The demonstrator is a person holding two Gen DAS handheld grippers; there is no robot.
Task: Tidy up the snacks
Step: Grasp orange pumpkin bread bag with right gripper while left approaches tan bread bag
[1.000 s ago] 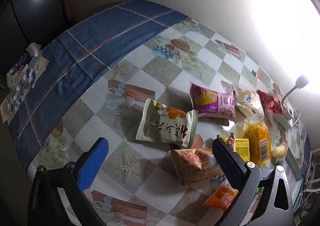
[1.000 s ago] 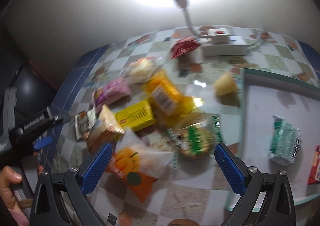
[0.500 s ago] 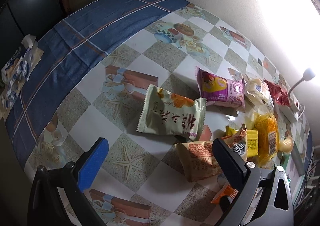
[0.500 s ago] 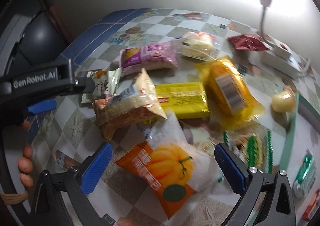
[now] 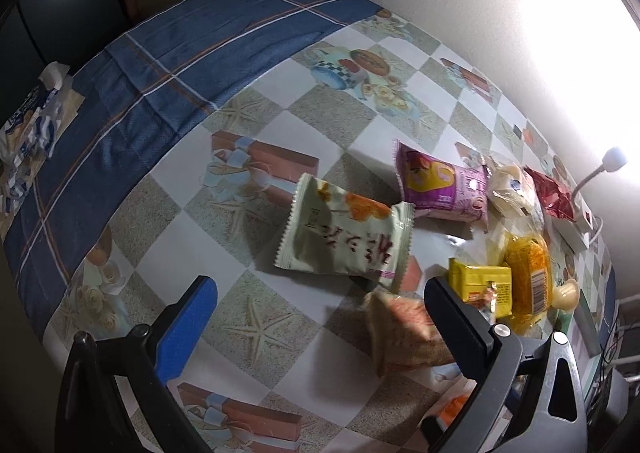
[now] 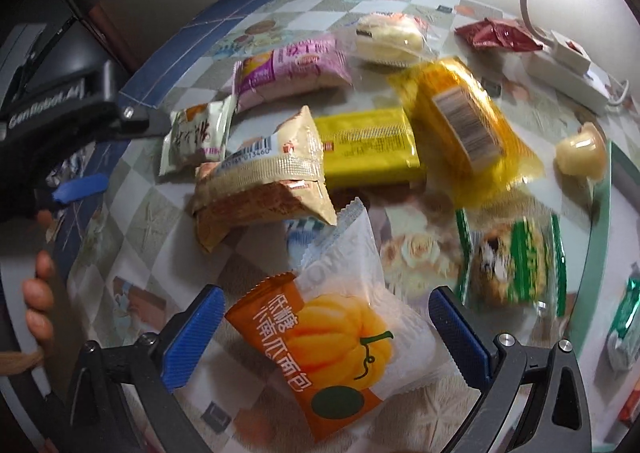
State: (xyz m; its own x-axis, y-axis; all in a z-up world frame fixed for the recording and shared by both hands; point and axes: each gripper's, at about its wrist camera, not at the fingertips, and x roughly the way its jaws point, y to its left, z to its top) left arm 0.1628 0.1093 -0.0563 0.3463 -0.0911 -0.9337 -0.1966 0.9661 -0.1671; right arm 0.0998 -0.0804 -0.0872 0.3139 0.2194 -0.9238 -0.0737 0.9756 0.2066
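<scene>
A: Orange-and-white plastic is filling the space between the right gripper's (image 6: pixel 326 337) blue pads; that is the pumpkin bread packet (image 6: pixel 336 349), lying flat on the checked tablecloth (image 5: pixel 264 325), with the jaws standing wide apart on either side and not touching it, as far as I can tell.

B: So the step in hand is looking like a pick of that packet for the green-rimmed tray (image 6: pixel 600 221) at the right, where a green packet (image 6: pixel 624 329) is already lying.

A: I am judging it so. To do it well, the fingers should be coming down around the packet's body rather than its crimped white corner (that end is lying under the tan snack bag (image 6: pixel 260 185)), so nothing else is getting dragged along.

B: And the left gripper (image 5: pixel 316 329)?

A: It is also standing open, holding nothing, hovering over the cloth with the pale green packet (image 5: pixel 348 237) ahead of it and that tan bag beside its right finger. It should be keeping clear of the right gripper's path.

B: The film is looking slippery and puffed.

A: Then a gentle, centred squeeze is what I am advising.
</scene>
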